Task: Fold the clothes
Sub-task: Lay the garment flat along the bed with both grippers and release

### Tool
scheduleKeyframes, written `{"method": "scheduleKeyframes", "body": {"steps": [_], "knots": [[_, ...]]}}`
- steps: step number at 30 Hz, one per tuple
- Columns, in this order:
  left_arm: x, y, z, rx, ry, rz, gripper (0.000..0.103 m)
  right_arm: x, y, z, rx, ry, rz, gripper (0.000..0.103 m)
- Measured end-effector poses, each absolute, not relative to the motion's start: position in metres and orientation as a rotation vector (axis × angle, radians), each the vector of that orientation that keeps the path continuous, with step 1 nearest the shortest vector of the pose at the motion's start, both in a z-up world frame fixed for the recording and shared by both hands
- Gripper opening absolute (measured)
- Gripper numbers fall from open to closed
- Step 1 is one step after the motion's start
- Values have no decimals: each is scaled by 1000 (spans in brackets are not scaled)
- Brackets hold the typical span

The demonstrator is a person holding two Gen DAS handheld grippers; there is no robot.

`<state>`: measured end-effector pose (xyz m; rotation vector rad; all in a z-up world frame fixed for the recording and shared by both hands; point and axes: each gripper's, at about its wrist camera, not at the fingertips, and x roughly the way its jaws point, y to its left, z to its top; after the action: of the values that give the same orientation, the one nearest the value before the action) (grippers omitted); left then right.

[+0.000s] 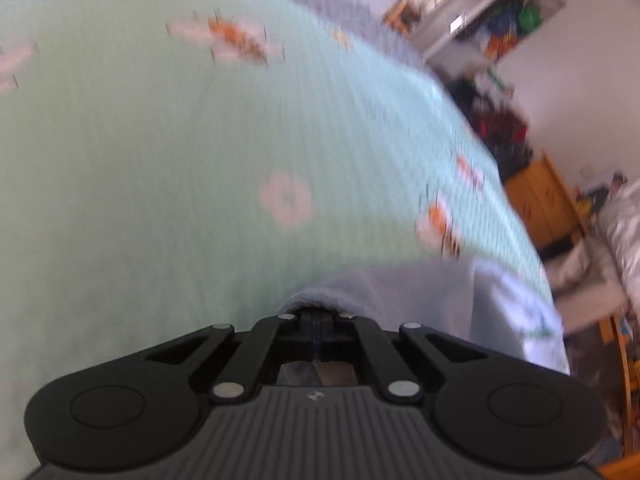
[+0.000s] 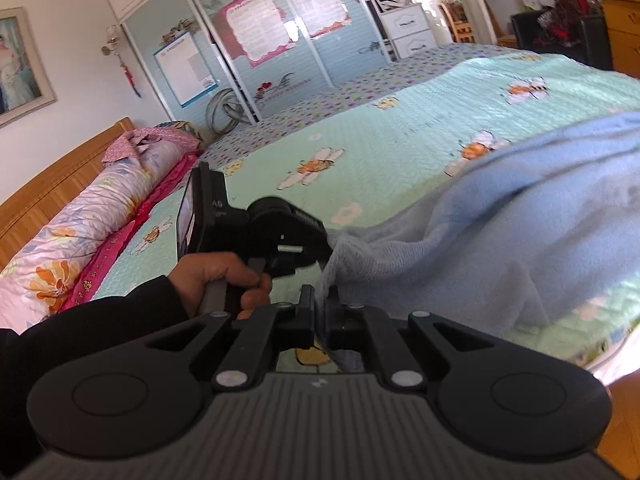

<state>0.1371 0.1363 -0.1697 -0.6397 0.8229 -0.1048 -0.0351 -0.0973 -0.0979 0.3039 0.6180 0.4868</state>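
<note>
Your right claw (image 2: 320,312) is clamped on the near edge of the blue garment (image 2: 500,216): in the right wrist view a strip of the fleecy cloth runs down between its two fingers, which stand almost together. From there the garment spreads away toward 2 o'clock, lying rumpled over the bed cover (image 2: 400,144), a mint-green quilted spread printed with bees and flowers.

Your left claw (image 2: 326,240) sits just beyond the right one, at about 12 o'clock from it in that same view. Its tips meet a bunched corner of the garment, and the cloth gathers into a point right where they close. In the left wrist view, the left claw (image 1: 318,317) has its fingers drawn fully together with a fold of the blue garment (image 1: 400,292) rising directly at their tips; that picture is blurred, so the exact bite on the cloth is hard to read there. Your left hand (image 2: 216,276), in a dark sleeve (image 2: 92,320), wraps the handle of that claw at 9 o'clock in the right wrist view.

A rolled floral quilt (image 2: 100,216) lies along the wooden headboard (image 2: 52,184) at 10 o'clock. The sliding wardrobe doors (image 2: 256,40) stand at 12 o'clock beyond the bed.
</note>
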Motion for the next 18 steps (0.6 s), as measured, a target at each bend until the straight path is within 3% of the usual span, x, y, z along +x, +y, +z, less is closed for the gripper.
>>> {"method": "scheduleKeyframes", "body": {"steps": [7,13,14,15,16,17,18], "knots": [[139,231,-68,-599,598,-50,0,-27,-14,-46,206,509,660,6],[124,361,-11,-443,621,152,0,-16,96,-33,203,496,864,13],[119,384,-14,-446,656,219,0,-15,113,-38,208,518,895,23],[111,406,-19,-451,691,286,8,-13,129,-43,214,540,927,39],[99,425,-28,-461,725,355,15,-15,139,-49,211,560,935,45],[85,443,-37,-476,754,410,28,-19,141,-55,212,572,927,52],[66,456,-50,-504,766,430,32,-22,138,-62,217,587,931,54]]}}
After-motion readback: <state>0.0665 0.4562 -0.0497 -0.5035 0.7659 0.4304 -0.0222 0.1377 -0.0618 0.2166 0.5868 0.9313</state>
